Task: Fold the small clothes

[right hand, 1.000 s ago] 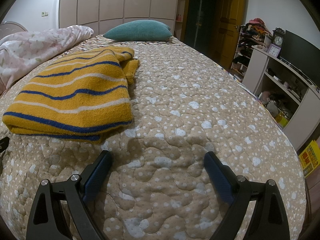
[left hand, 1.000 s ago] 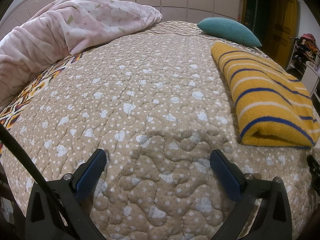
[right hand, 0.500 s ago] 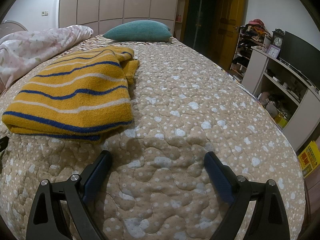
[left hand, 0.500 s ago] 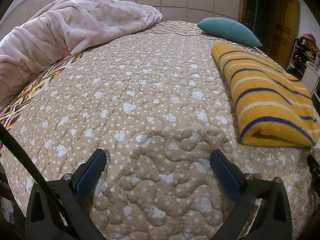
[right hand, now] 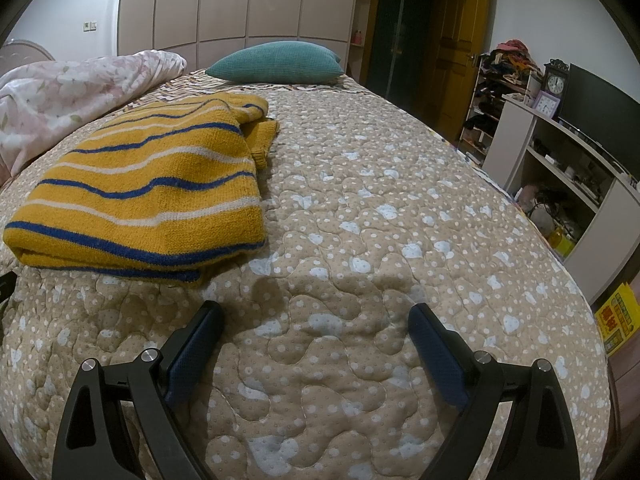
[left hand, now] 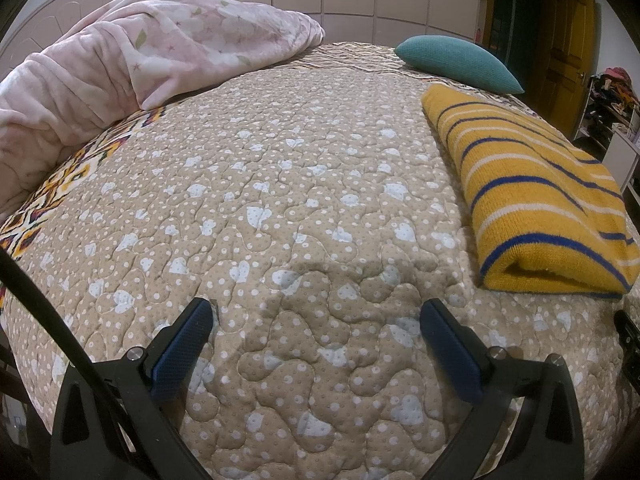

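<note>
Stillness is the news here: across the last second neither of my claws has shifted, and the striped sweater [right hand: 136,188] lies exactly as it did. My left claw [left hand: 316,334] hangs over bare quilt [left hand: 280,184] with its fingers spread wide and nothing between them; my right claw [right hand: 316,336] is the same, splayed and empty. I read that as a pause after a fold, since the sweater already sits as a doubled rectangle near the bed's front edge, between my two claws, its folded edge toward me.

The right view tells me something the left cannot: at the sweater's far end a cuff or sleeve end [right hand: 262,136] pokes out from under the top layer, so the fold may still need tidying. It also shows the shelving and clock [right hand: 556,82] off the bed's right side. The left view instead gives me the pink blanket [left hand: 132,68] heaped along the left edge, and the teal pillow [left hand: 456,64] at the far end.
</note>
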Tool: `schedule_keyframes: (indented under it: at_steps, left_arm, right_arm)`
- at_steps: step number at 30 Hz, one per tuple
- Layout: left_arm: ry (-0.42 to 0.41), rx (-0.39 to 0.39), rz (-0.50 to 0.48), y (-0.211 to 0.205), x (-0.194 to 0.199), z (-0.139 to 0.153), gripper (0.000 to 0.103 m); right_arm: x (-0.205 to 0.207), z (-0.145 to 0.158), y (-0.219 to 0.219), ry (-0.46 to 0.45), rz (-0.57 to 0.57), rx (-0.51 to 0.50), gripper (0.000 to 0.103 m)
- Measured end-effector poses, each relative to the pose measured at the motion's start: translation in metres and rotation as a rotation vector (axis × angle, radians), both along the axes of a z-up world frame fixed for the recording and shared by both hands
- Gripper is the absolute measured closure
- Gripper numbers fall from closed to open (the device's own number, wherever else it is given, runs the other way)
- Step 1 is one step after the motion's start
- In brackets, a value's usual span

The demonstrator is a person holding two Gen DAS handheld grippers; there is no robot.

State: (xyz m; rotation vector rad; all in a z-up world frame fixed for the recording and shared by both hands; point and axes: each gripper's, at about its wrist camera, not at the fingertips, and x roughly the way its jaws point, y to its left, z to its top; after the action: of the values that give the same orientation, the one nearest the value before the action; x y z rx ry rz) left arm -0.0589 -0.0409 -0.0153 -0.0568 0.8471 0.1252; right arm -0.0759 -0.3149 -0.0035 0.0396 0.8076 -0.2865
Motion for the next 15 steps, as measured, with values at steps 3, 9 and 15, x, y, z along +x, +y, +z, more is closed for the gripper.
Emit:
schedule_keyframes:
  at_steps: [3, 9, 15]
  left_arm:
    - [0.000, 0.000, 0.000, -0.0002, -0.0002, -0.0001, 0.000]
    - [0.001, -0.001, 0.000, -0.0007, 0.0000, 0.0000, 0.000]
    - [0.006, -0.004, -0.003, -0.0005, -0.0005, 0.0011, 0.000]
  right_arm:
    - [0.0002, 0.0000, 0.0002, -0.001, -0.001, -0.001, 0.007]
    - [0.0004, 0.0000, -0.0014, 0.000, -0.001, -0.004, 0.007]
    - [0.0004, -0.0002, 0.0002, -0.001, -0.005, -0.017, 0.007]
